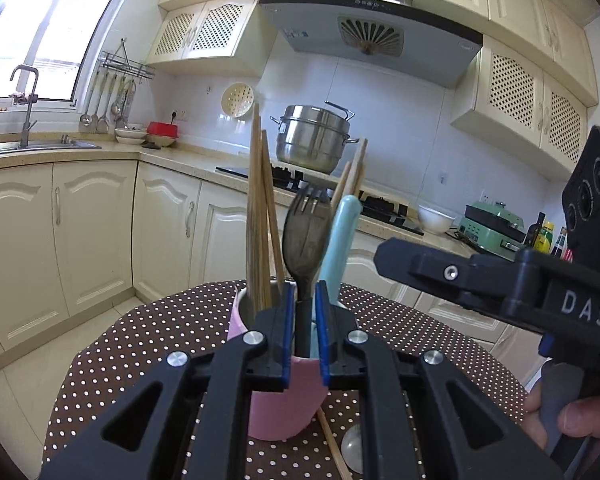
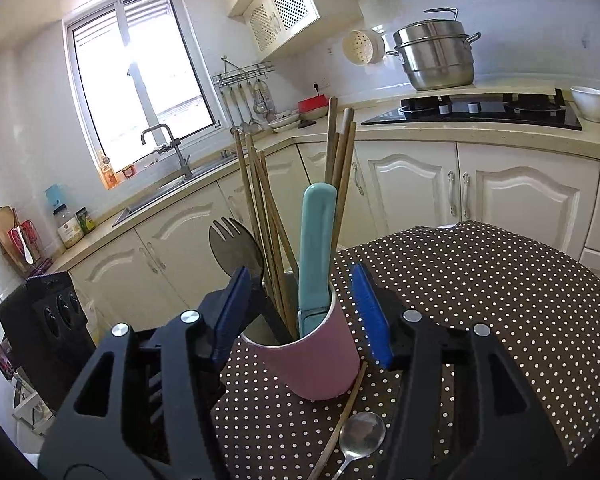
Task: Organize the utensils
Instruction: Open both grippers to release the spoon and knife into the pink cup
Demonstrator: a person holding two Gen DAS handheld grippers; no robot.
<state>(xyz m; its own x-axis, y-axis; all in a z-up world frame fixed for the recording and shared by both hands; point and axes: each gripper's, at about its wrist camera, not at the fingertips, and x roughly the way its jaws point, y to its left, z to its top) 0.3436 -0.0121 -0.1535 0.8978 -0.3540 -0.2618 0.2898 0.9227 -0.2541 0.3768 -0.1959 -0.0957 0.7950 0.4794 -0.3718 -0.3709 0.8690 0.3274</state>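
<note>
Utensils: pink cup (image 2: 308,360) sits between the right gripper's (image 2: 300,320) spread, released pads, likely ceramic, heavy, stable. Chopsticks (image 2: 260,200) and teal handle (image 2: 316,248) stand inside it. Left gripper (image 1: 303,320) is clenched on the dark spork's (image 1: 305,236) stem over the cup; looks rigid, light. Loose steel spoon (image 2: 362,432) and one chopstick (image 2: 348,404) lie below the right gripper on the dotted surface (image 2: 500,300). Kitchen counters behind.

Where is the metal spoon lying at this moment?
In the right wrist view, the metal spoon lies on the dotted tablecloth, just in front of the pink cup and beside a loose chopstick.
</note>
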